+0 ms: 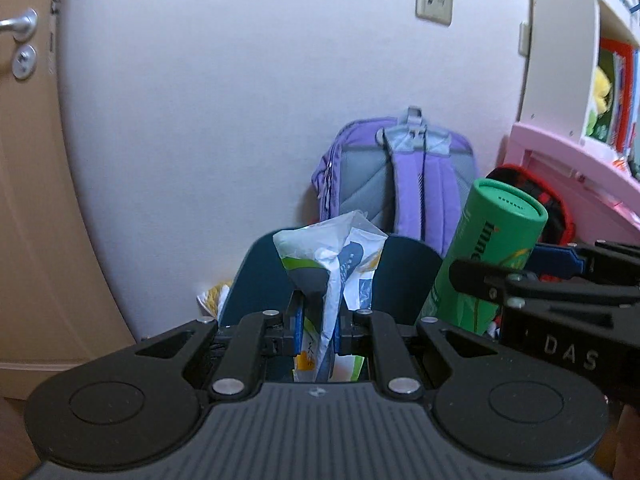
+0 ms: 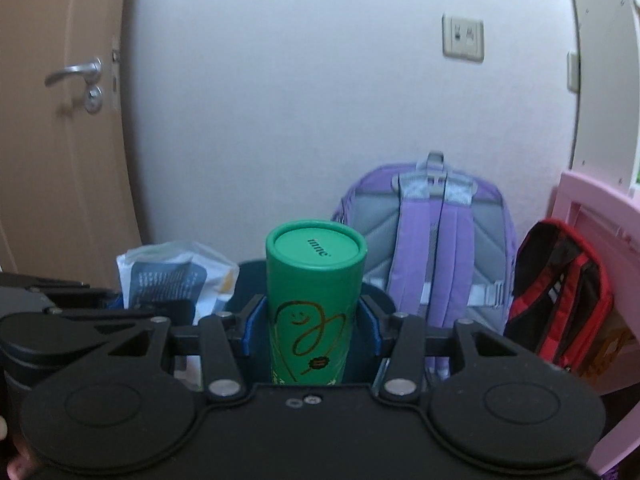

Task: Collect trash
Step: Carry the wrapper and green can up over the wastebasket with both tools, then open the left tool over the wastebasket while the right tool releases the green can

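Note:
My left gripper (image 1: 318,326) is shut on a crumpled white plastic wrapper (image 1: 340,264) with green and blue print, held up in front of a dark teal bin (image 1: 408,264). The wrapper also shows at the left of the right wrist view (image 2: 168,276). My right gripper (image 2: 310,328) is shut on a green cardboard tube (image 2: 314,304) with a gold drawing, held upright over the same bin (image 2: 372,300). The tube (image 1: 484,256) and the right gripper (image 1: 520,276) show at the right of the left wrist view.
A purple backpack (image 2: 432,248) leans on the white wall behind the bin. A red and black bag (image 2: 560,300) sits beside pink furniture (image 2: 600,232) at the right. A wooden door (image 2: 60,120) stands at the left. More wrappers (image 1: 212,296) lie left of the bin.

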Demonstrator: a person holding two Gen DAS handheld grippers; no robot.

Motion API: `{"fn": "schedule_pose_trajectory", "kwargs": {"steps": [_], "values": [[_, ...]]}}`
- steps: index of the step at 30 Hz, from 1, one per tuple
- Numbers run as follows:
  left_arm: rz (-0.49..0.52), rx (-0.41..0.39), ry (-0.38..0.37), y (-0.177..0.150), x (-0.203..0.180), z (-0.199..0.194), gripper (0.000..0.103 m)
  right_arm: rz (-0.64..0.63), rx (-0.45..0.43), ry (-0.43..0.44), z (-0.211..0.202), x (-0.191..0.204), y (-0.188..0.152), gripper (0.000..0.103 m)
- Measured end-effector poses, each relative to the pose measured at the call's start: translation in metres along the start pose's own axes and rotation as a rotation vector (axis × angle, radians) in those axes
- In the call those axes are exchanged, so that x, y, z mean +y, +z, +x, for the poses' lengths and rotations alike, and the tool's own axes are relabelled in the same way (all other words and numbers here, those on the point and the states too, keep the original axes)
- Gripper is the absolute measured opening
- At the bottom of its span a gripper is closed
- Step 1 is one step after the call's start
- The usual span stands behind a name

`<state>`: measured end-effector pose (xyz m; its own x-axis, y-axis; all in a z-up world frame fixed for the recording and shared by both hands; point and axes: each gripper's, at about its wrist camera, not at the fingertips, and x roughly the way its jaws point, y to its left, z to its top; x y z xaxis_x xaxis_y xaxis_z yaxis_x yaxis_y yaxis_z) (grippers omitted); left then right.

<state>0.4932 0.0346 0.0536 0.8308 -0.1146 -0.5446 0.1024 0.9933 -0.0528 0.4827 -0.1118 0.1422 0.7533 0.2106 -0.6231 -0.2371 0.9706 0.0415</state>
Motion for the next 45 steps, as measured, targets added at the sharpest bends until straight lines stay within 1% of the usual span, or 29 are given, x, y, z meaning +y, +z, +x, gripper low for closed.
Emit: {"fn": "schedule_pose_trajectory", "kwargs": {"steps": [6, 12, 14, 18, 24, 28, 31, 34, 35, 36, 38, 40, 43, 45], "values": [[0.015, 0.068, 0.020, -0.003, 0.001, 0.048, 0.013, -0.013, 0.072, 0.013, 0.036, -0.001, -0.012, 0.047], [0.042, 0.134, 0.033, -0.010, 0.001, 0.084, 0.013, -0.026, 0.148, 0.027, 0.063, -0.005, -0.026, 0.047], [0.051, 0.155, 0.041, -0.015, 0.002, 0.091, 0.013, -0.036, 0.168, 0.028, 0.070, -0.004, -0.030, 0.047], [0.045, 0.199, 0.049, -0.017, 0.006, 0.104, 0.013, -0.027, 0.202, 0.054, 0.077, -0.006, -0.034, 0.048], [0.032, 0.225, 0.053, -0.019, 0.009, 0.113, 0.015, -0.033, 0.222, 0.072, 0.080, -0.006, -0.033, 0.049], [0.021, 0.233, 0.051, -0.020, 0.010, 0.112, 0.022, -0.048, 0.225, 0.069, 0.078, -0.005, -0.034, 0.050], [0.027, 0.227, 0.054, -0.019, 0.008, 0.106, 0.029, -0.042, 0.219, 0.069, 0.074, -0.007, -0.033, 0.053], [0.019, 0.212, 0.039, -0.019, 0.005, 0.096, 0.041, -0.033, 0.210, 0.077, 0.064, -0.009, -0.032, 0.055], [0.014, 0.208, 0.044, -0.017, 0.003, 0.093, 0.058, -0.031, 0.206, 0.078, 0.060, -0.010, -0.032, 0.056], [0.007, 0.199, 0.052, -0.018, 0.003, 0.087, 0.072, -0.031, 0.202, 0.080, 0.056, -0.010, -0.032, 0.058], [-0.007, 0.169, 0.048, -0.017, 0.003, 0.073, 0.073, -0.033, 0.190, 0.081, 0.044, -0.011, -0.032, 0.063], [-0.025, 0.167, 0.028, -0.017, 0.004, 0.061, 0.073, -0.035, 0.183, 0.083, 0.033, -0.011, -0.033, 0.063], [-0.033, 0.152, 0.026, -0.020, 0.006, 0.038, 0.073, -0.033, 0.173, 0.082, 0.014, -0.011, -0.034, 0.064], [-0.030, 0.147, 0.027, -0.022, 0.007, 0.025, 0.073, -0.033, 0.164, 0.081, 0.001, -0.011, -0.034, 0.067]]}}
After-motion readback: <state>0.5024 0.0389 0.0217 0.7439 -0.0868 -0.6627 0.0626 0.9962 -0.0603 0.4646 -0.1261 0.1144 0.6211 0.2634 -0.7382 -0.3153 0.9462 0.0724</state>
